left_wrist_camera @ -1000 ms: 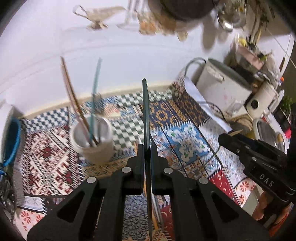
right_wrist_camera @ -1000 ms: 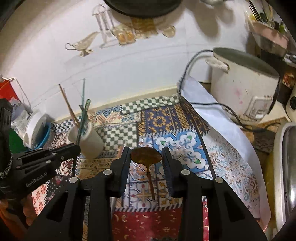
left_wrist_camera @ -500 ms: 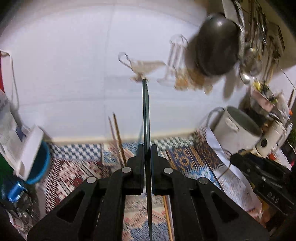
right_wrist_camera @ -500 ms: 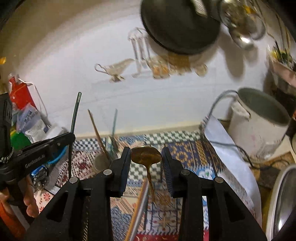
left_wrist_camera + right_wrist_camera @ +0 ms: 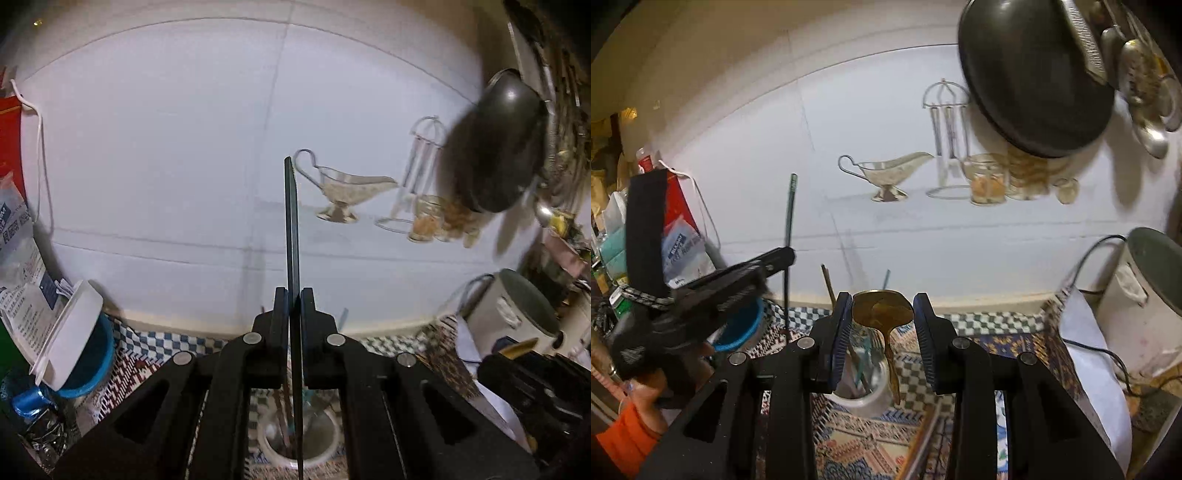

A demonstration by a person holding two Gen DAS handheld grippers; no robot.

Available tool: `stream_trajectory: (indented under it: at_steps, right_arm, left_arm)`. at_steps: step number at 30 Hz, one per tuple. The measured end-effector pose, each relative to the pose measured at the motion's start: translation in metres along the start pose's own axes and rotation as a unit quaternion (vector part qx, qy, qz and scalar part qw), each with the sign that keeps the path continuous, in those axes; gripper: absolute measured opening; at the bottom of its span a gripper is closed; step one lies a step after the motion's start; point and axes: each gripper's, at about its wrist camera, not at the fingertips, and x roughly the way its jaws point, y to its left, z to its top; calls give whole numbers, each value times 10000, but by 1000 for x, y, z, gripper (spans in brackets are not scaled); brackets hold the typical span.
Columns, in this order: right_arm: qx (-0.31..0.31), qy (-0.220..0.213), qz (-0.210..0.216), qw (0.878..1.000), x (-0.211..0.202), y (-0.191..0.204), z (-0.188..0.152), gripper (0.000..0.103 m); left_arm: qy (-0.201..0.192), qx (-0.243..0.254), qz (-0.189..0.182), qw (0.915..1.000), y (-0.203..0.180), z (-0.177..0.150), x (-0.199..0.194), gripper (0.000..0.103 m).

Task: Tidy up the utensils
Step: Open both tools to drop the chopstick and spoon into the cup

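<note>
My left gripper (image 5: pixel 294 295) is shut on a dark green chopstick (image 5: pixel 291 229), held upright with its lower end over the white utensil cup (image 5: pixel 299 439) below. The cup holds brown and teal chopsticks. In the right wrist view my right gripper (image 5: pixel 882 317) is shut on a gold spoon (image 5: pixel 882 308), bowl up, handle hanging beside the cup (image 5: pixel 862 391). The left gripper (image 5: pixel 775 258) with the green chopstick (image 5: pixel 790 214) shows at the left there.
A patterned mat (image 5: pixel 982 332) covers the counter. A blue bowl with a white lid (image 5: pixel 74 343) sits left. A rice cooker (image 5: pixel 1145 295) with a cable stands right. A dark pan (image 5: pixel 1034 77) hangs on the wall. Wooden chopsticks (image 5: pixel 923 435) lie on the mat.
Both grippers rose and tilted up towards the wall. The left one moved over the cup with the green chopstick. The right one moved left to the cup with the spoon.
</note>
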Motion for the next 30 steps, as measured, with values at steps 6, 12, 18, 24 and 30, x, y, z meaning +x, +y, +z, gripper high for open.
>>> stream_trajectory:
  at_steps: [6, 12, 18, 24, 30]
  right_arm:
    - [104, 138, 262, 9995, 27, 1, 4, 31]
    - [201, 317, 373, 9986, 47, -2, -1, 31]
    - [368, 596, 414, 9967, 70, -11, -10, 31]
    - [359, 859, 409, 9948, 84, -11, -20, 31]
    - [385, 1205, 375, 9913, 101, -10, -34, 31]
  left_arm:
    - [-99, -115, 269, 9995, 7, -8, 28, 4]
    - [-114, -135, 339, 9993, 9, -23, 50, 4]
    - [95, -307, 362, 9988, 17, -41, 67, 4]
    - [477, -254, 321, 9980, 20, -60, 75, 4]
    - [835, -180, 245, 9960, 21, -75, 76, 4]
